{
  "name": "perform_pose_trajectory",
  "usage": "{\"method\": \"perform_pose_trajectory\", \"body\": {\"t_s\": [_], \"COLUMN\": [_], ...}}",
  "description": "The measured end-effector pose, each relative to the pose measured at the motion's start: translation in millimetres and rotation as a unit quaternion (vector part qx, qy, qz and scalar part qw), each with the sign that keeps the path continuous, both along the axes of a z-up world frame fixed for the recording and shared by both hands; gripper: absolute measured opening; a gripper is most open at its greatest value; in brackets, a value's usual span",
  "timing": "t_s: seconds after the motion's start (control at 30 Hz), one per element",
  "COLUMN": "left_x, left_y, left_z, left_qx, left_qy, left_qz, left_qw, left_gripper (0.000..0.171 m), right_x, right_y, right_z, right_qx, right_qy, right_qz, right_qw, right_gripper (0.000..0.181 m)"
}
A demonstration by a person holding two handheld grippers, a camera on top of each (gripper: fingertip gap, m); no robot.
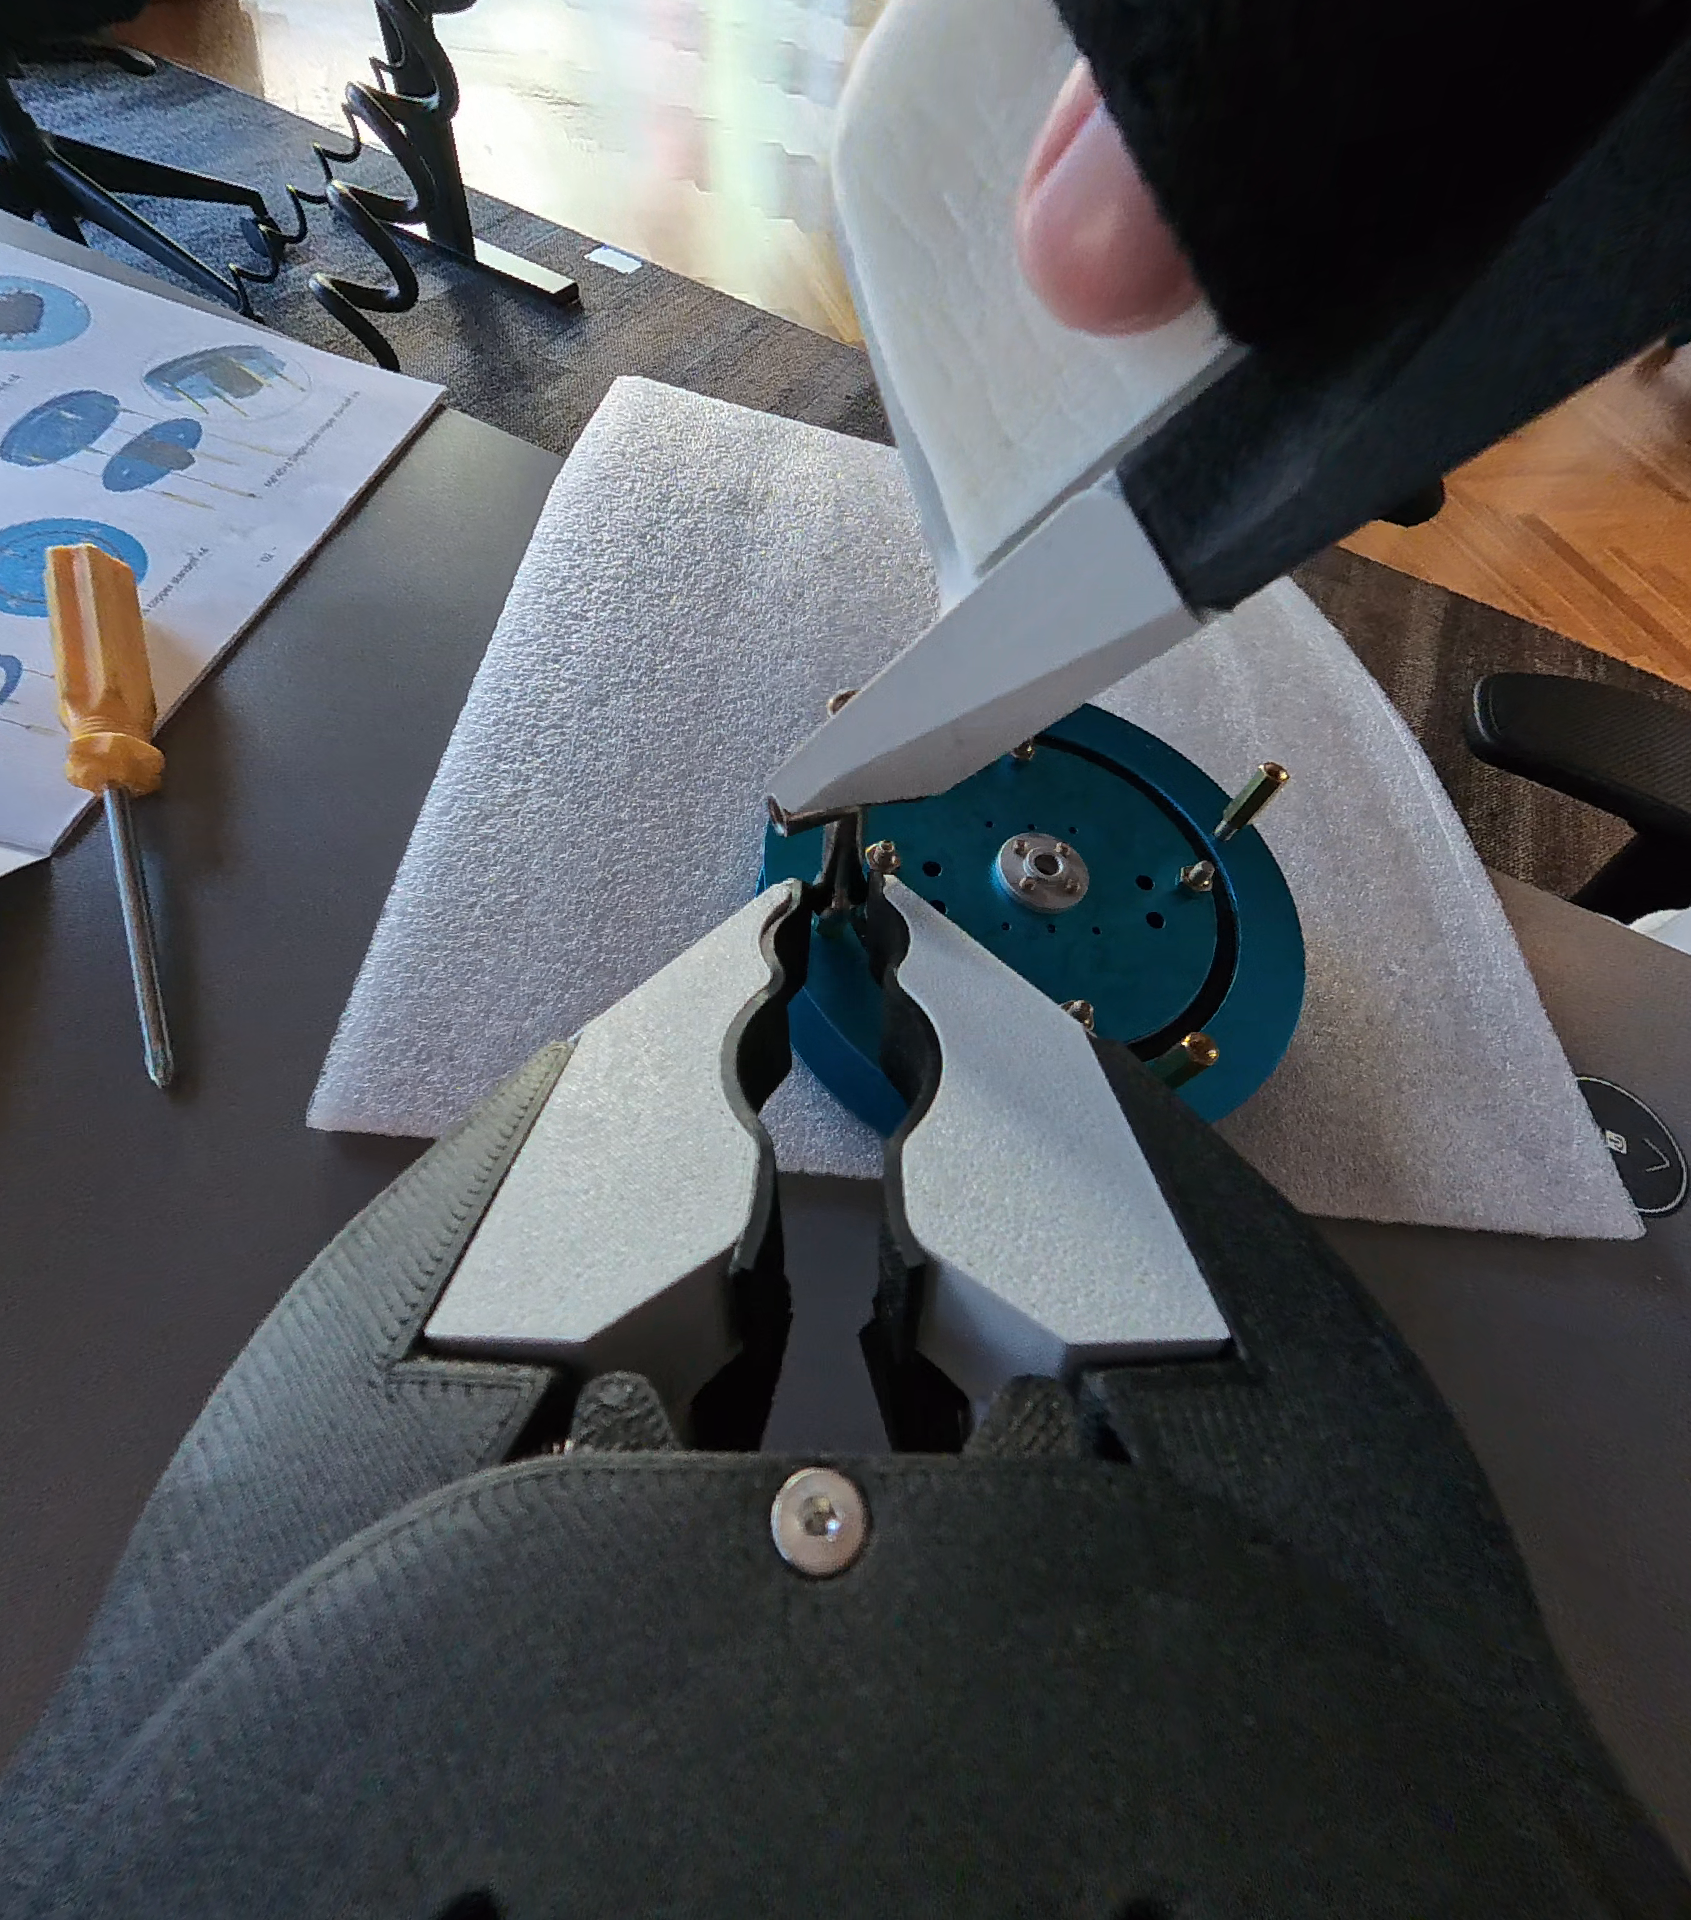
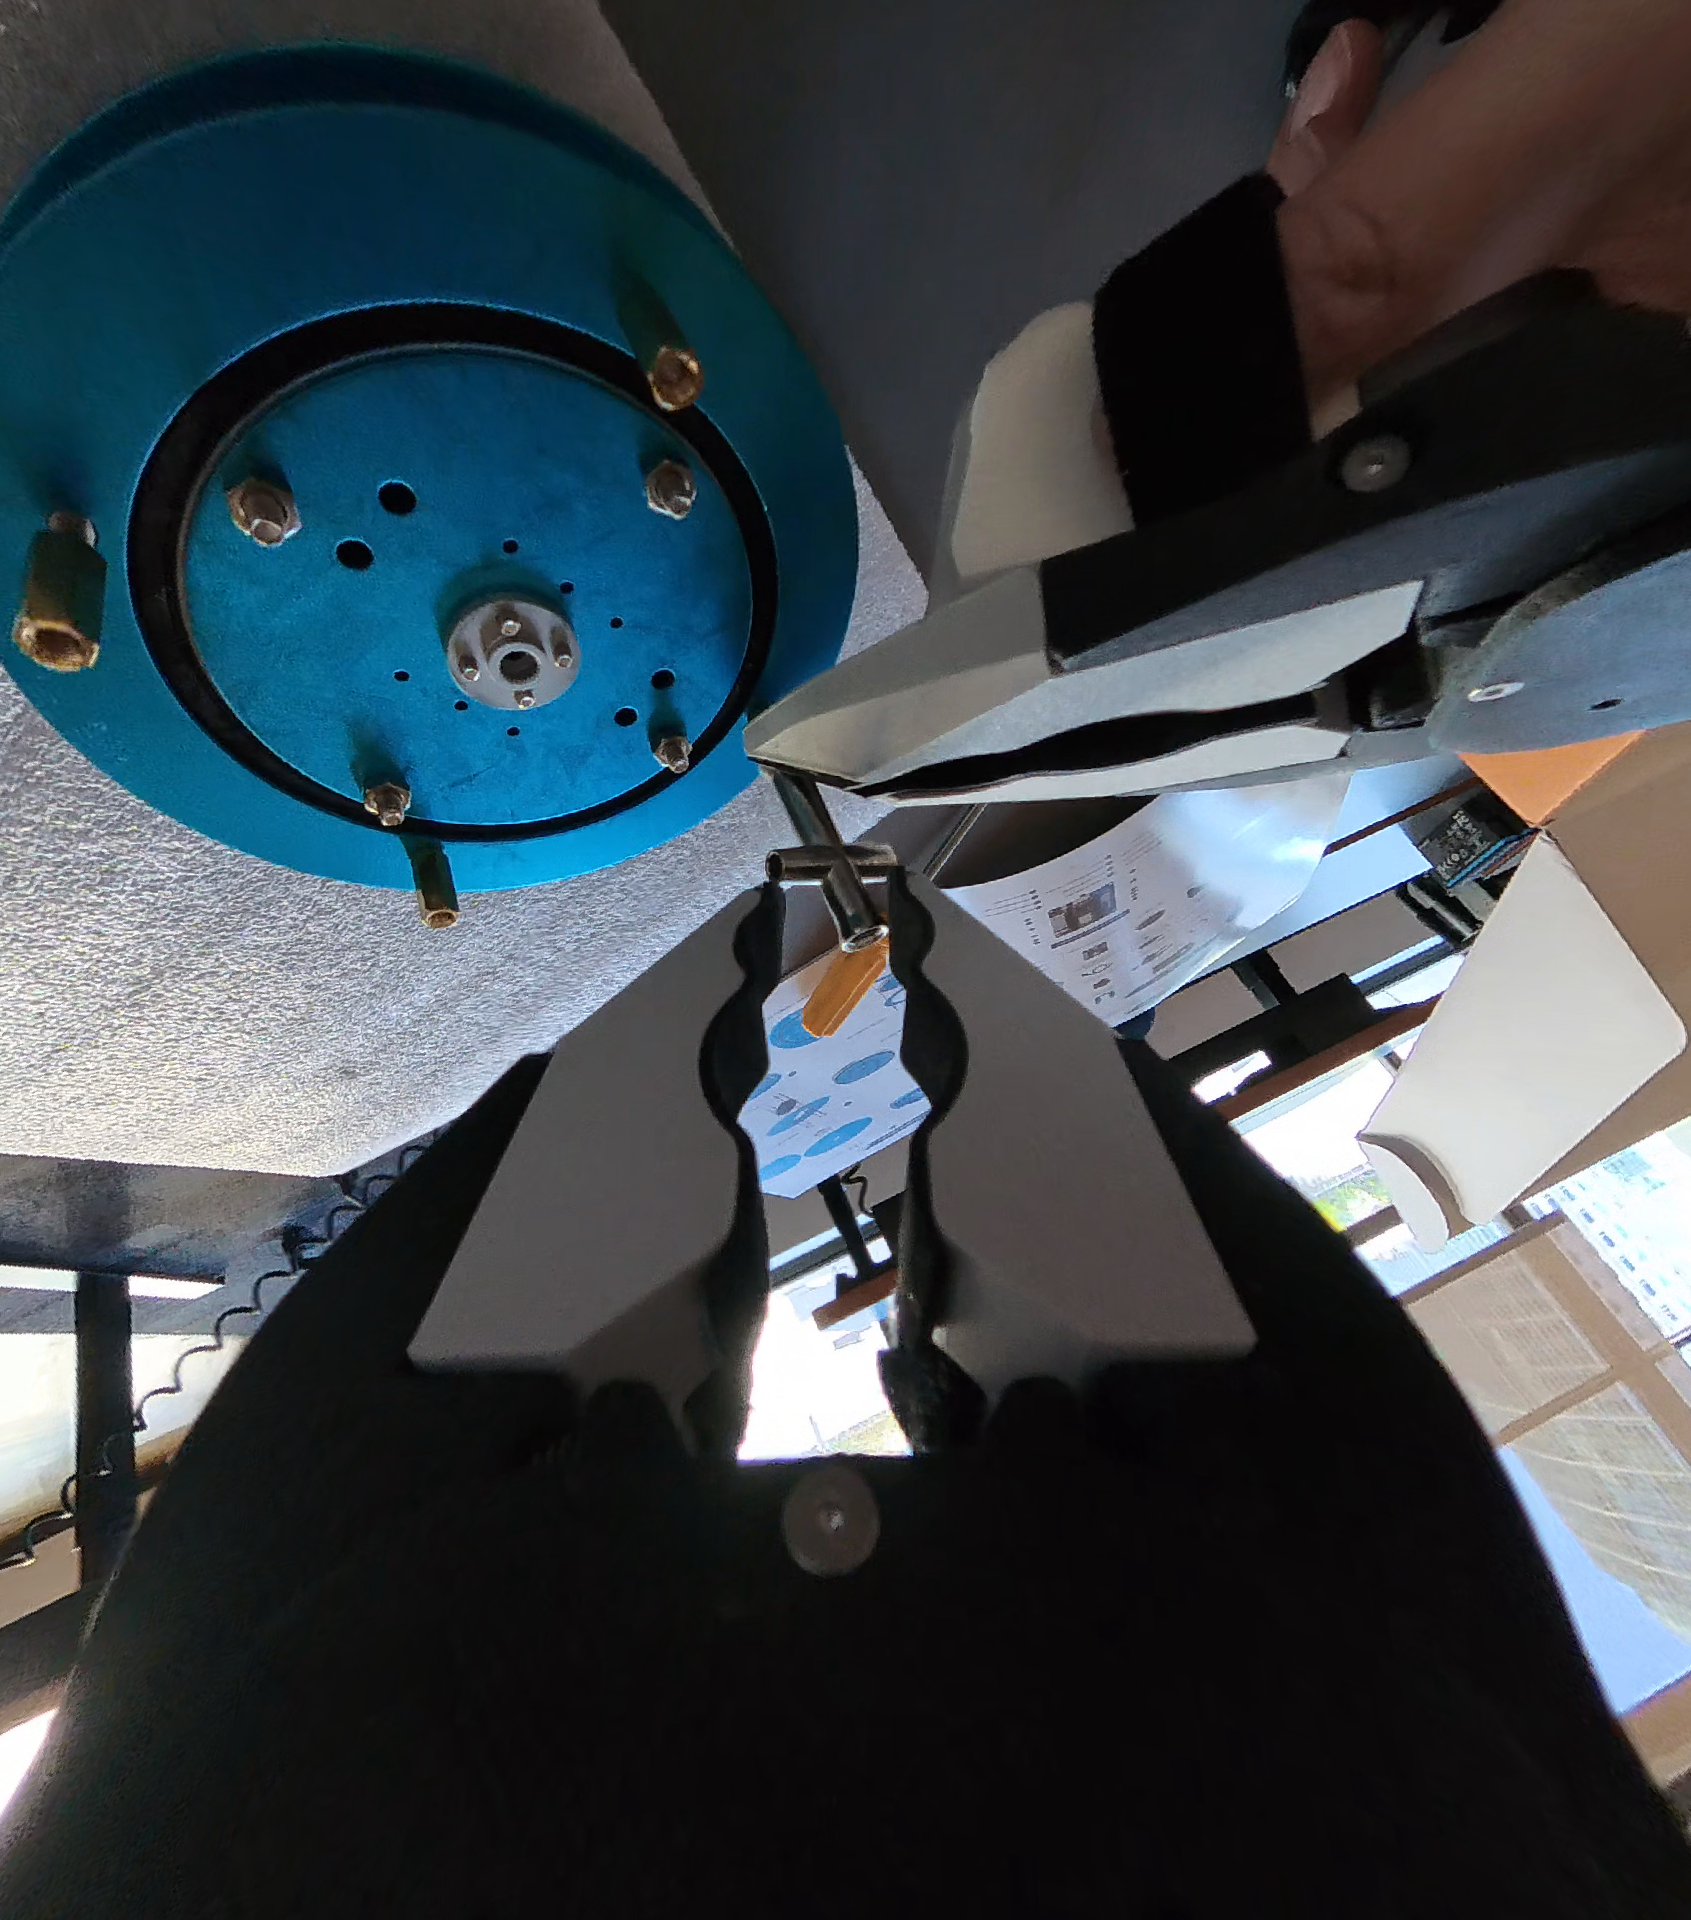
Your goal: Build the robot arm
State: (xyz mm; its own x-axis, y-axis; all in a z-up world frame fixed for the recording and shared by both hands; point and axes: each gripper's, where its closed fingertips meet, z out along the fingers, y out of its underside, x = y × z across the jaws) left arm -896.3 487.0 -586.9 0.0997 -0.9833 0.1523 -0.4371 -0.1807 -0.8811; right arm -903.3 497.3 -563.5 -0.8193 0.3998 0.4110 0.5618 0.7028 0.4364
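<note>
A blue metal disc [image 1: 1111,935] with brass standoffs [image 1: 1251,795] and nuts lies on a white foam sheet [image 1: 633,727]; it also shows in the right wrist view [image 2: 384,468]. A small metal cross wrench [image 2: 830,862] stands at the disc's near-left rim [image 1: 839,862]. My left gripper [image 1: 836,888] is shut on its shaft. My right gripper [image 2: 830,878] grips the crossbar by its ends, reaching in from the upper right in the left wrist view [image 1: 784,810]. The left gripper shows at the right in the right wrist view [image 2: 758,743].
An orange-handled screwdriver [image 1: 98,665] lies on the dark table [image 1: 197,1195] partly over a printed sheet of diagrams [image 1: 145,436]. A coiled black cable [image 1: 373,208] is behind it. A chair armrest [image 1: 1599,758] is off the table's right edge. My two grippers' fingertips are within a few centimetres of each other. The blue metal disc [image 1: 1111,935] is about 5 cm from my left fingertips. It is also in sight in the right wrist view [image 2: 499,529].
</note>
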Motion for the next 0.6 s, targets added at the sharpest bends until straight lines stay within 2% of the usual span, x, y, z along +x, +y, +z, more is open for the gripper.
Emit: {"method": "perform_pose_trajectory", "body": {"t_s": [0.17,0.23,0.3,0.43,0.6], "left_x": [-4.1,-9.9,-18.7,-31.5,-32.8], "left_y": [-0.6,2.5,9.1,19.7,22.6], "left_z": [2.1,13.1,25.9,44.4,39.1], "left_qx": [-0.029,-0.047,-0.065,-0.087,-0.096], "left_qy": [-0.001,-0.022,-0.051,-0.103,-0.091], "left_qz": [-0.005,0.0,0.013,0.035,0.042], "left_qw": [1.0,0.999,0.997,0.99,0.99], "left_gripper": [0.011,0.019,0.018,0.014,0.01], "right_x": [1.1,0.9,0.5,0.6,1.2], "right_y": [-3.8,-4.0,-3.9,-4.4,-11.3], "right_z": [-0.5,-0.7,-1.0,-1.5,-2.9], "right_qx": [-0.022,-0.025,-0.034,-0.062,-0.129], "right_qy": [0.007,0.007,0.011,0.02,0.029], "right_qz": [-0.037,-0.044,-0.061,-0.112,-0.213], "right_qw": [0.999,0.999,0.997,0.992,0.968], "right_gripper": [0.019,0.019,0.019,0.019,0.012]}}
